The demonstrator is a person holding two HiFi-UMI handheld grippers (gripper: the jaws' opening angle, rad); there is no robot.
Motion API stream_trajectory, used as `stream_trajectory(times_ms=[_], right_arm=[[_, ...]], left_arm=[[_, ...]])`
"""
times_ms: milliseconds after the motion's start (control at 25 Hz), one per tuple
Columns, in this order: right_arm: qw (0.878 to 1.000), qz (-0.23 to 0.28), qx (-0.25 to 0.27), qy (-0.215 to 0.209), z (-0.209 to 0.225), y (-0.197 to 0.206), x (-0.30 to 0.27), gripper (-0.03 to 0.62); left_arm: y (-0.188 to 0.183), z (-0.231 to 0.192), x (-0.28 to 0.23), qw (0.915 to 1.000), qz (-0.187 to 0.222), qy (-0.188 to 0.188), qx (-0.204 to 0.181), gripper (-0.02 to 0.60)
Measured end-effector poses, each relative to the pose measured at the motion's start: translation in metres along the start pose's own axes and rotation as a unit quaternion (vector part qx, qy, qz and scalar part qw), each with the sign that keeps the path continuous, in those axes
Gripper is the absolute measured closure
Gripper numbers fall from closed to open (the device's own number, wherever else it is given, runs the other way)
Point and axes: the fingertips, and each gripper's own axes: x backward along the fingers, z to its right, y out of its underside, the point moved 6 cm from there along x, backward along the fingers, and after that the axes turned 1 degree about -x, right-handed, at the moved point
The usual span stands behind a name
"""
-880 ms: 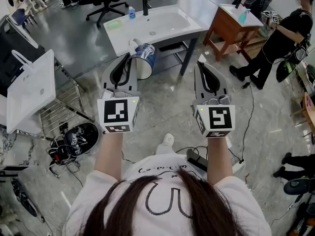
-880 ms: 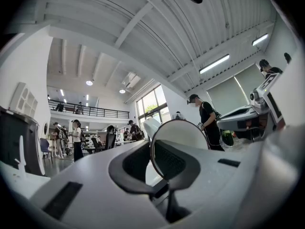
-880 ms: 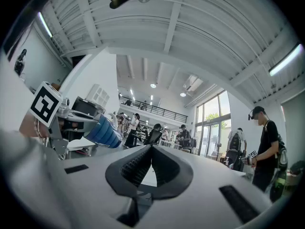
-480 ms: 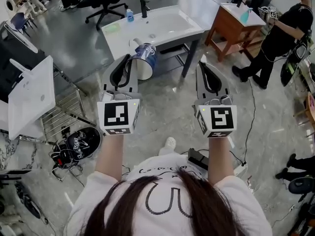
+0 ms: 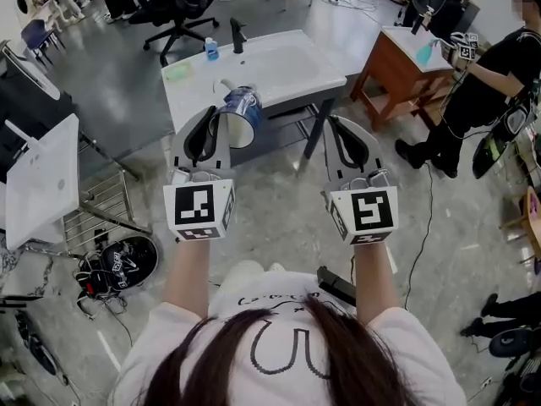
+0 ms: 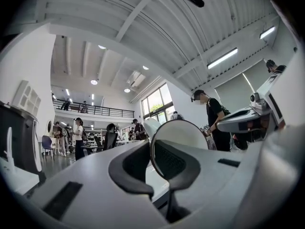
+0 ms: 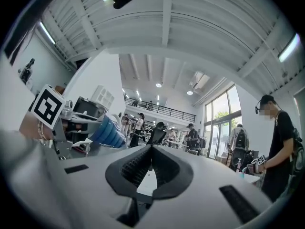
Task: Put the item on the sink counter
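Note:
In the head view a blue-and-white paper cup point(image 5: 243, 108) lies on its side in my left gripper point(image 5: 215, 113), whose jaws are shut on its rim. It hangs at the front edge of the white sink counter point(image 5: 292, 79). The left gripper view shows the cup point(image 6: 183, 133) as a pale disc, its wall pinched between the pads of the left gripper point(image 6: 150, 149). My right gripper point(image 5: 335, 122) is shut and empty, beside the counter's right front corner. From the right gripper view its jaws point(image 7: 151, 150) touch, and the blue cup point(image 7: 107, 132) shows off to the left.
On the counter stand a black faucet point(image 5: 238, 34), a blue bottle point(image 5: 210, 50) and a green pad point(image 5: 177, 72). A wooden stand with a second basin point(image 5: 406, 45) and a person point(image 5: 494, 74) are on the right. A white panel on a rack point(image 5: 42, 184) and cables point(image 5: 110, 265) lie left.
Both grippers have come nearer the sink counter. The cup in the left gripper has moved from in front of the counter up to its front edge. Both jaws stay as they were.

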Motion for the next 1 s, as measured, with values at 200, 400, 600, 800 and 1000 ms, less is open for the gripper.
stream_trajectory(times_ms=[200,400,600,800,1000], right_arm=[[1.0,-0.01,-0.006,-0.005,0.028,0.015,-0.016,0.566],[1.0,-0.015,-0.024,0.0,0.056,0.035,-0.038,0.566],[0.999,-0.022,-0.038,0.005,0.074,0.056,-0.074,0.566],[0.999,-0.029,-0.036,0.002,0.093,0.072,-0.123,0.566],[0.999,-0.031,-0.038,0.009,0.118,0.082,-0.181,0.566]], left_arm=[[0.012,0.011,-0.035,0.9998,-0.02,-0.001,0.004,0.54],[0.02,0.013,-0.075,0.9997,-0.026,0.0,-0.001,0.54],[0.036,0.006,-0.116,0.9994,-0.034,0.005,-0.009,0.54],[0.057,-0.008,-0.171,0.9991,-0.041,0.009,-0.008,0.54],[0.071,-0.027,-0.229,0.9989,-0.043,0.016,-0.007,0.54]])
